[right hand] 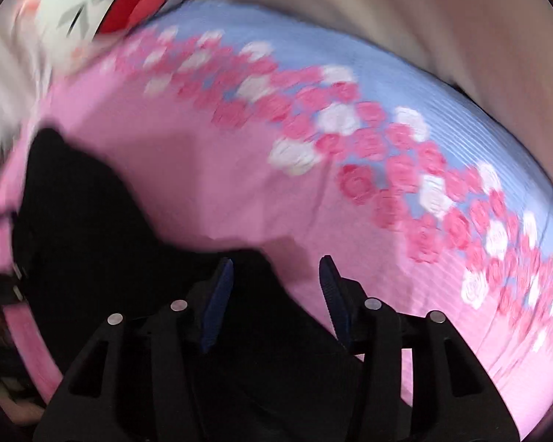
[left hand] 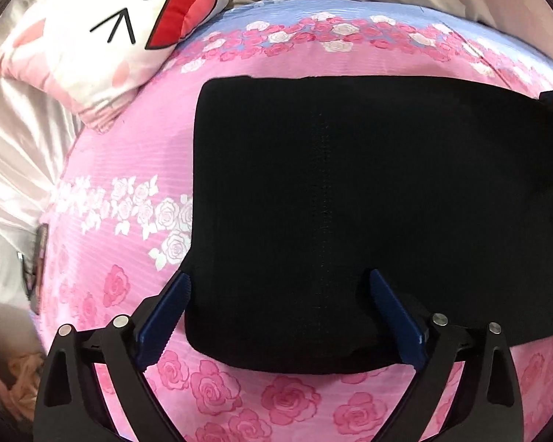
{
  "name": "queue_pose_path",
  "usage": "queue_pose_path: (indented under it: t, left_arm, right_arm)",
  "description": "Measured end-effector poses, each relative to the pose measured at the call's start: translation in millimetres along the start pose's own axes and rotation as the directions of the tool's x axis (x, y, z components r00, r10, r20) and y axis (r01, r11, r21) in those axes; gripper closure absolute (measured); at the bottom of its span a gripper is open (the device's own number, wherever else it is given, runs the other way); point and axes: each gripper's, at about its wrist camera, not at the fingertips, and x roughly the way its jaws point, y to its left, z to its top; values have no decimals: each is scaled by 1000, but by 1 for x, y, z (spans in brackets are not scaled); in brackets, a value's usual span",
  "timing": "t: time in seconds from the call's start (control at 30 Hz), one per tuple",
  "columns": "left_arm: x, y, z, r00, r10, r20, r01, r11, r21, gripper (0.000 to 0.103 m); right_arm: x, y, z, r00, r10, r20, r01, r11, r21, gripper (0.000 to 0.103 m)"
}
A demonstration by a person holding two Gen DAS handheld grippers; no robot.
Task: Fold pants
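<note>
Pants flat on bedspread, pillow behind at left.

The black pants lie folded flat on the pink rose bedspread, filling the frame's centre and right. The left gripper at the bottom stands wide open over their near edge. A cartoon pillow sits upper left.

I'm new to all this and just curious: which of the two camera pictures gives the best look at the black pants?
The left wrist view. There the black pants lie sharp and nearly whole, a folded rectangle on the rose bedspread. The right wrist view is blurred and shows only a dark, shapeless part of them at the lower left.
</note>
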Motion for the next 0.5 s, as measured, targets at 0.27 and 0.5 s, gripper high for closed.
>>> queue_pose_path:
  t: [0.27, 0.5]
  left_arm:
    - [4, 5, 0, 999, -47, 5, 47, 999, 28, 5]
    - [0, 9, 1, 998, -64, 29, 63, 997, 37, 5]
  right_arm:
    - [25, 43, 4, 997, -67, -48, 56, 977, -204, 89]
    - [-2, -12, 29, 992, -62, 107, 46, 989, 143, 98]
